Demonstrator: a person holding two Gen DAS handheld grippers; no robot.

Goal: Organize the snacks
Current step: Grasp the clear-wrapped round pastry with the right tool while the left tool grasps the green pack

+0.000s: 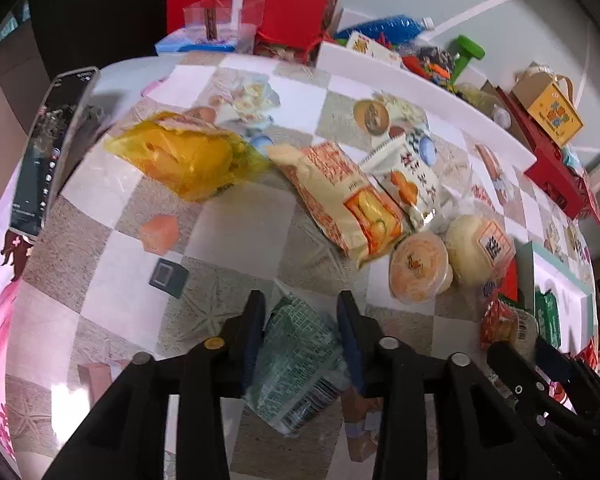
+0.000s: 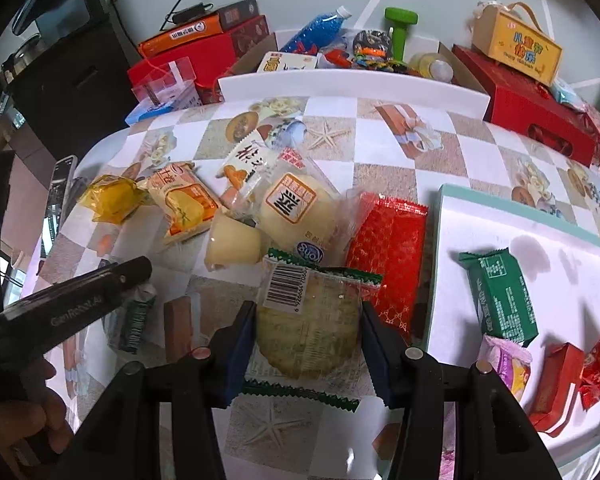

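My left gripper (image 1: 300, 308) is shut on a green snack packet (image 1: 296, 364), held just above the table; the same packet shows in the right wrist view (image 2: 134, 320). My right gripper (image 2: 308, 316) is shut on a clear-wrapped round cake with green edges and a barcode (image 2: 308, 320). Loose snacks lie on the table: a yellow bag (image 1: 180, 156), an orange-patterned packet (image 1: 340, 196), a jelly cup (image 1: 418, 268), a round bun (image 2: 296, 208), a red packet (image 2: 388, 256). A white tray (image 2: 548, 224) at the right holds a green packet (image 2: 500, 296) and red packets (image 2: 552, 388).
A phone (image 1: 48, 148) lies at the table's left edge. Red gift boxes (image 2: 536, 116), a blue bottle (image 2: 314, 28), a green dumbbell (image 2: 400, 28) and a white board (image 2: 352, 84) crowd the far side. The left gripper body (image 2: 72, 308) sits left of my right gripper.
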